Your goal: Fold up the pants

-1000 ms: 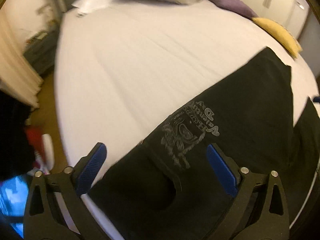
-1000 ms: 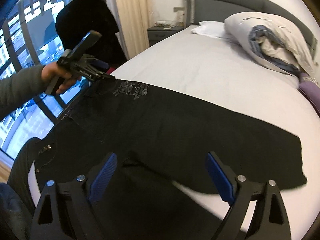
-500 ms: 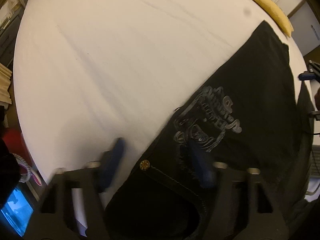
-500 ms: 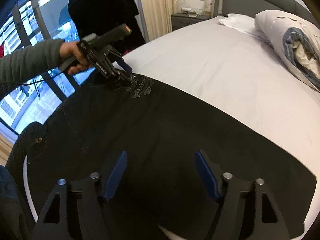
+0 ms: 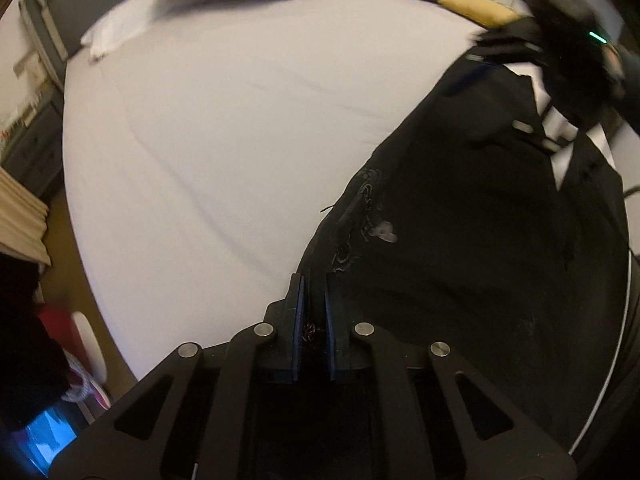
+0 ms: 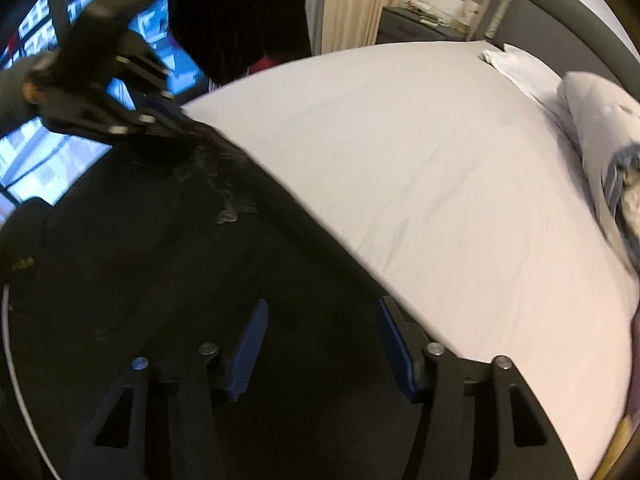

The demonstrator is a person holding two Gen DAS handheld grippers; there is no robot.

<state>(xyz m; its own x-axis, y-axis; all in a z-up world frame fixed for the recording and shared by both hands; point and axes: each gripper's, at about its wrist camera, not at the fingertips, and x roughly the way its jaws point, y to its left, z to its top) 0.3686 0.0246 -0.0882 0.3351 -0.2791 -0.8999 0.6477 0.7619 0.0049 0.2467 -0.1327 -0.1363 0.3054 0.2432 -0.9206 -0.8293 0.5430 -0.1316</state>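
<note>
My left tool (image 5: pixel 313 300) is clenched on the edge of the black pants (image 5: pixel 460 260), which lie on the white bed (image 5: pixel 220 140) along its near side. The grey printed design (image 5: pixel 360 216) sits just ahead of this tool, crumpled by the pull. My right tool (image 6: pixel 320 332) hangs released over the pants further along (its blue pads (image 6: pixel 248 340) stand well apart), with dark cloth between and below them. The fabric looks flat there, bunched near the left tool.

- You can read no text here: the pale embroidered print (image 5: pixel 366 216) on the black pants (image 5: pixel 480 260) is crumpled, blurred and illegible.
</note>
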